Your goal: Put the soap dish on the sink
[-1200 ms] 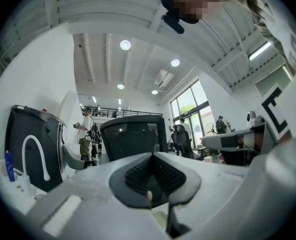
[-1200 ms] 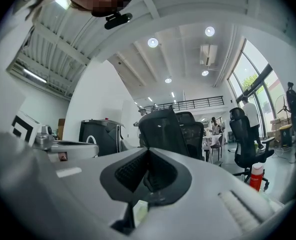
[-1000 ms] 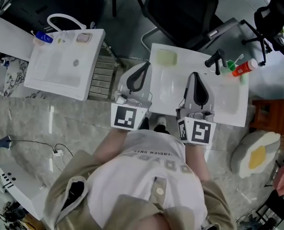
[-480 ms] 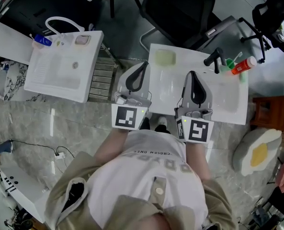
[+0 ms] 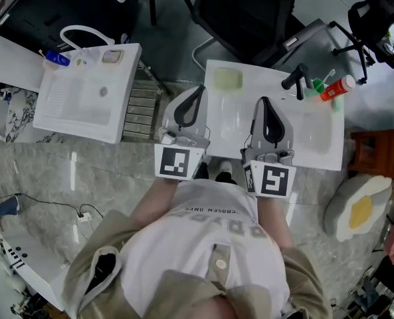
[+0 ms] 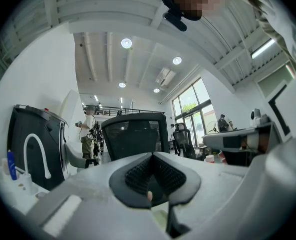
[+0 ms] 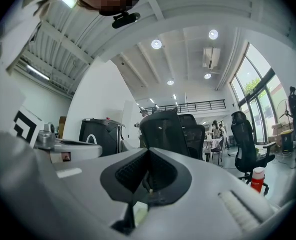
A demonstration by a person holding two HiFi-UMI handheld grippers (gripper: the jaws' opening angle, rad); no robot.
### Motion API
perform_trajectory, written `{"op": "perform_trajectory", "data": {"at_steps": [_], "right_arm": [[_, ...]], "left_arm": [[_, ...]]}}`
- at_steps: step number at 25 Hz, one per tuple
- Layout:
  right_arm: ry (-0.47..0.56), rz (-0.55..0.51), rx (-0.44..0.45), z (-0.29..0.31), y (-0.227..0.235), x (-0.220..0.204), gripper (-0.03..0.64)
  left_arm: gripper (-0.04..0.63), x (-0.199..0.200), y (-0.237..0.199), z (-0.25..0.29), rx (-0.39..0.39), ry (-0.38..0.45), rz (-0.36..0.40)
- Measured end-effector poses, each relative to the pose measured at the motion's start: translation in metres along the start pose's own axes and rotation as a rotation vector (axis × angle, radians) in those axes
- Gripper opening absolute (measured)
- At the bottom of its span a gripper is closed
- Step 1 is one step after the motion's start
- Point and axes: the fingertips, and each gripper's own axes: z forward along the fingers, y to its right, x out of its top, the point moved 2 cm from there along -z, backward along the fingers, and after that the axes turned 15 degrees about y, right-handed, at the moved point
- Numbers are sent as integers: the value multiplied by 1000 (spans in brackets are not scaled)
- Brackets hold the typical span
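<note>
A pale green soap dish (image 5: 228, 79) lies on the far left corner of the right white sink (image 5: 316, 153). My left gripper (image 5: 198, 88) hangs level over that sink's left edge, just near of the dish and apart from it, jaws shut and empty. My right gripper (image 5: 266, 102) hovers over the basin, also shut on nothing. In the left gripper view the closed pads (image 6: 138, 174) meet at the tip of the left gripper (image 6: 151, 155). In the right gripper view the right gripper (image 7: 148, 149) shows the same closed jaws. Neither gripper view shows the dish clearly.
A black tap (image 5: 295, 78), a green item (image 5: 319, 85) and a red bottle (image 5: 337, 87) stand at the sink's far right. A second white sink (image 5: 64, 115) with a white tap (image 5: 84, 33) lies to the left, with a metal rack (image 5: 137, 102) between. A black chair (image 5: 250, 12) stands beyond.
</note>
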Motion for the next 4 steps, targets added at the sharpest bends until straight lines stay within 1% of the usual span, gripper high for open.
{"op": "perform_trajectory", "data": {"at_steps": [4], "right_arm": [[-9, -7, 3, -1, 0, -2, 0]], "left_arm": [[8, -3, -1, 0, 2, -8, -2]]}}
